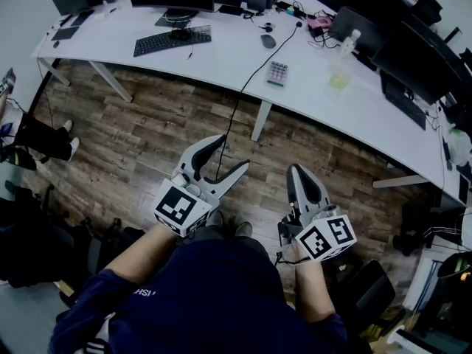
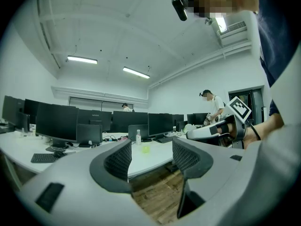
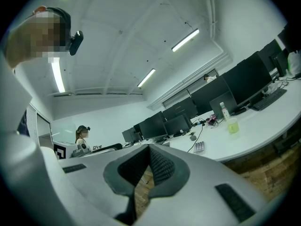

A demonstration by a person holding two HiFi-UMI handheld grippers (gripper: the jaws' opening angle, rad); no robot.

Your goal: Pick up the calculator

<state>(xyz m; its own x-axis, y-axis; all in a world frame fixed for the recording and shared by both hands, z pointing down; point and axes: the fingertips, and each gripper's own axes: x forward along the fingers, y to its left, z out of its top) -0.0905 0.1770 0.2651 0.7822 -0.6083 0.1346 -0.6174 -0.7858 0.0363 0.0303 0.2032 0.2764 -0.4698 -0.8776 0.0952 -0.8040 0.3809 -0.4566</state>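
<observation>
The person stands back from the long white curved table point(image 1: 221, 54) with a tool in each hand, both held out over the brown wood-plank floor point(image 1: 147, 150). The left tool point(image 1: 234, 152) has its grey jaws spread wide apart, and nothing but floor and the far table shows between them. The right tool point(image 1: 296, 171) has its jaws brought together, with nothing caught in them.

The small pale calculator with rows of coloured keys point(image 1: 277, 73) lies flat on the table, well ahead of both tools and roughly between the lines they point along, untouched. A thin black cable point(image 1: 251, 76) runs across the table just beside it, on the left tool's side. Further off past the right tool sits what looks like a pale yellow-green cup point(image 1: 338, 81). A black keyboard point(image 1: 172, 41) lies far ahead of the left tool.
</observation>
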